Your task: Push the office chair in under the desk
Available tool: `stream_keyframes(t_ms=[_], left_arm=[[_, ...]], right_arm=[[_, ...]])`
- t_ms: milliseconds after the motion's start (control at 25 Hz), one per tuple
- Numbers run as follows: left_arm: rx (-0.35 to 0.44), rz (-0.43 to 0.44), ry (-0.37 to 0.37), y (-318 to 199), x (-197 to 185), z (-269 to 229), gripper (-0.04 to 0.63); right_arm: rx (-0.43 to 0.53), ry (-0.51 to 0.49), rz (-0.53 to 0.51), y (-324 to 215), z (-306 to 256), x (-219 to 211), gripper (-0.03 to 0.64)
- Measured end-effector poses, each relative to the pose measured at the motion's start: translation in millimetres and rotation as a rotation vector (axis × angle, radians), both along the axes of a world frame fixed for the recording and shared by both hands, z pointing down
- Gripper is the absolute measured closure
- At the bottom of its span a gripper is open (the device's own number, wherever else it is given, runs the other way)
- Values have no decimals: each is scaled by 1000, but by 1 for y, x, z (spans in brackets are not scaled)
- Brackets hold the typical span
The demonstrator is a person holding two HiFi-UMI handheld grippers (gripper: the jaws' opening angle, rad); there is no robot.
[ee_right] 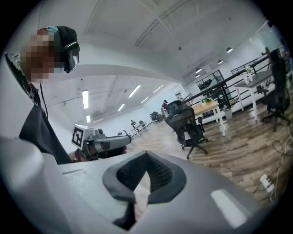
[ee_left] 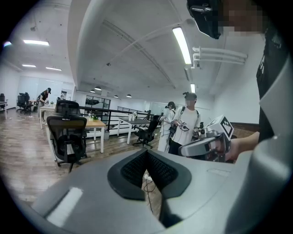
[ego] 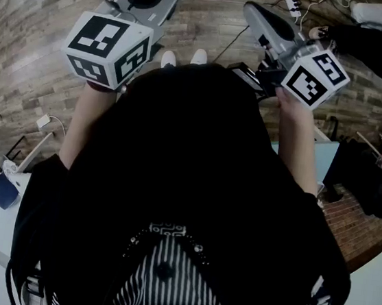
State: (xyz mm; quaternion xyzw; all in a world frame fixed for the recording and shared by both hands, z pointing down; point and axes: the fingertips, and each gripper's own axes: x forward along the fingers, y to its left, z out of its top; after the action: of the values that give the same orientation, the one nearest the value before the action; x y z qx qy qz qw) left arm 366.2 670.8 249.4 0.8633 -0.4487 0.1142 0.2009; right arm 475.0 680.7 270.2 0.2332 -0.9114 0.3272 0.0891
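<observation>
Jaws of the left gripper (ee_left: 147, 154) are seen pressed together, with nothing caught between the dark pads. The jaws of the right gripper (ee_right: 146, 176) are likewise brought together and nothing is held in them. Both grippers are held out in front of the person's body, side by side and apart from each other, above the wooden floor (ego: 51, 0), each tilted slightly downward. The office chair (ee_left: 67, 137), black with a mesh back, is found well away from both grippers, standing on the floor in front of the desk (ee_left: 94, 123), whose top is light wood on white legs. The chair is touched by neither gripper. A second dark chair (ee_left: 147, 131) is seen further back, and another person in a white shirt (ee_left: 187, 124) is seen standing beyond the right gripper.
</observation>
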Motion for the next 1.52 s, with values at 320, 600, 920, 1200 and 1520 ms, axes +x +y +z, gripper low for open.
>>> stream_keyframes(t_ms=[320,600,920,1200,1520], left_arm=[[-7,-22,1,-6,16,7,594],[-23,-20,-14,-7,23,22,594],[-10,-21,-56,-9,75,15,595],[0,-5,-41,-41,71,16,595],[31,63,-3,-103,78,24,595]], right_arm=[[7,-26,-59,-3,5,14,617],[-33,-61,-27,-5,31,21,617],[-58,-113,-26,-18,32,78,617],[-76,-111,-1,-48,37,73,617],[-90,-105,91,-101,47,89,617]])
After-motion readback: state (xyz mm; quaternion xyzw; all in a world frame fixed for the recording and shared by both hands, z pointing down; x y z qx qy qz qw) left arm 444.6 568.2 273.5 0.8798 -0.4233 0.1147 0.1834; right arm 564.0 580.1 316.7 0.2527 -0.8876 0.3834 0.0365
